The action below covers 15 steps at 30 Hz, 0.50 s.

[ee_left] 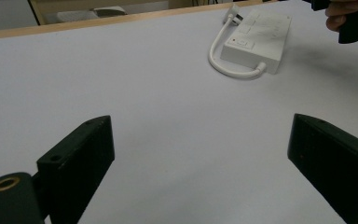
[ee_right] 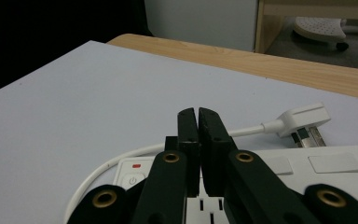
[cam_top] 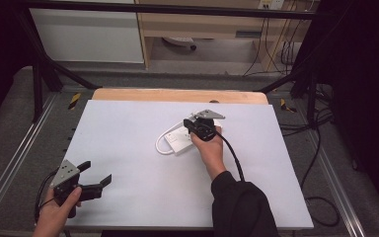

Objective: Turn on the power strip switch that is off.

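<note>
I hold my right gripper (cam_top: 201, 129) just above the white power strip (cam_top: 183, 139), which lies a little right of centre in the high view on the white surface (cam_top: 128, 173), its short cord (cam_top: 160, 144) looping off its left end and back to the plug (ee_right: 306, 120) lying at its far side. In the right gripper view my jaws are clenched together with nothing between them, their tips over the strip's top face near the power button (ee_right: 132, 180) and the small red indicator (ee_right: 136, 165) beside it. I judge the step in hand to be pressing that switch with the closed tips, or having just come off it; I cannot tell from here whether the tips touch the strip. My left gripper (cam_top: 94, 180) sits at the lower left of the high view, well apart from the strip, jaws spread wide and holding nothing. The next move, as I read it, calls for a small, straight push down onto the button with the jaws kept together, without shoving the light strip across the surface; my free left gripper could steady it. I can read no brand or lettering: only the power symbol on the button shows.
</note>
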Available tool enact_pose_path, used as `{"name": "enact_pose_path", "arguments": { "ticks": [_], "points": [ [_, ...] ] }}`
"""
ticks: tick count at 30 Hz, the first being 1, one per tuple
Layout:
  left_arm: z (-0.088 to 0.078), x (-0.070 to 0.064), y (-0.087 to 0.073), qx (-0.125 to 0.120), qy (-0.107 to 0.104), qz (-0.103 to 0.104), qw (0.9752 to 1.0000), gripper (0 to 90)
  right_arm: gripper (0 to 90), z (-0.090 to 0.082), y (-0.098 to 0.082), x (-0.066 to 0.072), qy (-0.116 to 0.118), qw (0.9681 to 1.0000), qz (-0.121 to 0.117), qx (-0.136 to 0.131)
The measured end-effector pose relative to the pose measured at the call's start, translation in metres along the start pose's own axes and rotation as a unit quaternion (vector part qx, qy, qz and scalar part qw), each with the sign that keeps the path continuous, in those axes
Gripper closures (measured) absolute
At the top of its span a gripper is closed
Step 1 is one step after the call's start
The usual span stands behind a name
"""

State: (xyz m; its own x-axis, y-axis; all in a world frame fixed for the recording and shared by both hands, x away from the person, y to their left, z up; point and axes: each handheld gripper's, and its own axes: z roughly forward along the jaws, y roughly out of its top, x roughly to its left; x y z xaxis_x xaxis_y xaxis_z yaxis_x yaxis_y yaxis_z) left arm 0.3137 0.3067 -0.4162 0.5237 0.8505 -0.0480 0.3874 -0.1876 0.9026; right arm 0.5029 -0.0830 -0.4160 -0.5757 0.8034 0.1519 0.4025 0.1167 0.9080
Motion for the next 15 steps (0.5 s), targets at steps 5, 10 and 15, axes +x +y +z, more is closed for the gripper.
{"name": "enact_pose_path", "arguments": {
  "ticks": [5, 10, 15],
  "points": [
    [0.0, 0.0, 0.0, 0.001, 0.0, 0.001, 1.0, 7.3, 83.1, -0.006, 0.004, -0.001, 0.001, 1.0, 0.003, 0.001],
    [0.0, 0.0, 0.0, 0.002, 0.0, 0.001, 1.0, 7.2, 79.0, -0.012, 0.006, -0.004, 0.004, 1.0, 0.005, 0.003],
    [0.0, 0.0, 0.0, 0.001, 0.0, 0.002, 1.0, 7.3, 76.1, -0.018, 0.008, -0.006, 0.004, 0.9999, 0.009, 0.003]
  ]
}}
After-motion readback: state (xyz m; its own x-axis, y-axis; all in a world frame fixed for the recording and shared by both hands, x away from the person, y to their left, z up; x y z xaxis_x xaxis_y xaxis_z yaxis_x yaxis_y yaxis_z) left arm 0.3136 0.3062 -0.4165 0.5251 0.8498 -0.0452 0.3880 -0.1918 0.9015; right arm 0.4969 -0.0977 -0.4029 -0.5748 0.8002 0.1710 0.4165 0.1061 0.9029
